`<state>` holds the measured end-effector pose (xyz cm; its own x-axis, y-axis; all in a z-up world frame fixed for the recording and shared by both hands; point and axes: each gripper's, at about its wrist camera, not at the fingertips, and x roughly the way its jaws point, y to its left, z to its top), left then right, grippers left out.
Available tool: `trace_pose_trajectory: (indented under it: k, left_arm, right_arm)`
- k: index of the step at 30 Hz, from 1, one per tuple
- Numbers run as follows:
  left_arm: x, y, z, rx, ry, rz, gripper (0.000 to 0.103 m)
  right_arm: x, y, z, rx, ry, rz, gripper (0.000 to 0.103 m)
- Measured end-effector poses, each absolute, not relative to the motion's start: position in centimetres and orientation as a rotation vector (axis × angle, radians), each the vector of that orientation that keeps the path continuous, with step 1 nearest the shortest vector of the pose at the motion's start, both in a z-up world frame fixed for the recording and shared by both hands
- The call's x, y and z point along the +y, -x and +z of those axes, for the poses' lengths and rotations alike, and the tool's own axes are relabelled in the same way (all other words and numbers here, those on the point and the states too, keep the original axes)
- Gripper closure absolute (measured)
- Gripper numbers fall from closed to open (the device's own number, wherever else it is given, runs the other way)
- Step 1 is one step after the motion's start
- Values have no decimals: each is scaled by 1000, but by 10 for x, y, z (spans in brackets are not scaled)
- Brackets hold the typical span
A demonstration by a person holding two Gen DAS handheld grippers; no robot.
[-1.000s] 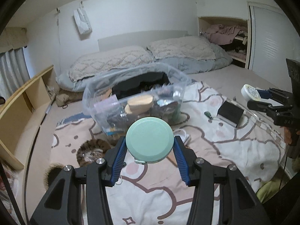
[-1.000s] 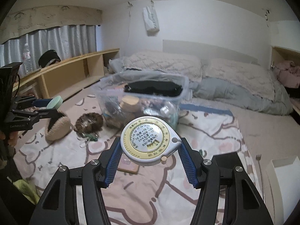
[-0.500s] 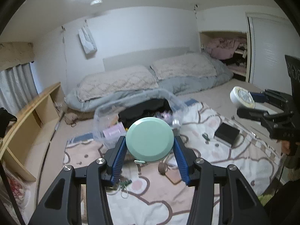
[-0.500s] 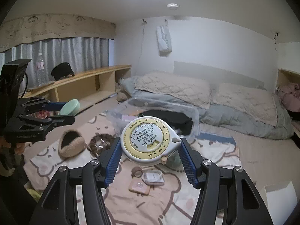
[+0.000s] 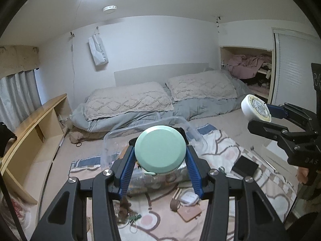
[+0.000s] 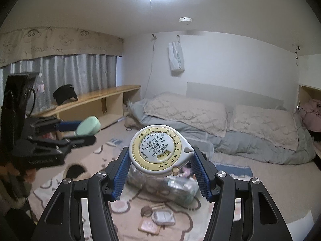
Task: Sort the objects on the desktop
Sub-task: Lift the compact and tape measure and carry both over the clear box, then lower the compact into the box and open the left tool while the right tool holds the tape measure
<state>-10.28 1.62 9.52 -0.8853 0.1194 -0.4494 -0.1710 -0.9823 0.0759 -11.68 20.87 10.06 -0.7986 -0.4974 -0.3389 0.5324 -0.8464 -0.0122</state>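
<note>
My left gripper (image 5: 159,157) is shut on a round mint-green case (image 5: 159,152), held high above the patterned blanket. It also shows in the right wrist view (image 6: 88,127) at the left. My right gripper (image 6: 161,156) is shut on a white and yellow BMI tape measure (image 6: 158,147), also held high; the tape measure shows in the left wrist view (image 5: 255,110) at the right. A clear plastic bin (image 5: 112,142) full of small items sits below both grippers, mostly hidden behind them.
On the blanket lie a tape roll (image 5: 175,204), a white pouch (image 6: 162,216), a pink card (image 6: 149,226), a black box (image 5: 244,166) and a furry slipper (image 6: 77,170). Pillows (image 5: 128,98) and a grey duvet lie behind. A wooden shelf (image 6: 96,100) runs along the left.
Both grippers have risen and tilted upward with their objects still held; the bin and blanket have dropped lower in both views and the ceiling light has come into view.
</note>
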Motion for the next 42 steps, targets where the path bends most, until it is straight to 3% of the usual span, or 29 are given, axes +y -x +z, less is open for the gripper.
trace_pose_trajectory:
  k: [12, 29, 42]
  left_arm:
    - [-10, 180, 87, 11, 708, 2960, 53]
    - [-45, 267, 35, -76, 813, 2987, 53]
    - [-79, 349, -26, -281, 1055, 2955, 53]
  right_arm:
    - [190, 182, 99, -31, -460, -2512, 42]
    - [164, 275, 52, -116, -581, -2467, 42]
    - [150, 309, 23, -107, -647, -2429, 42]
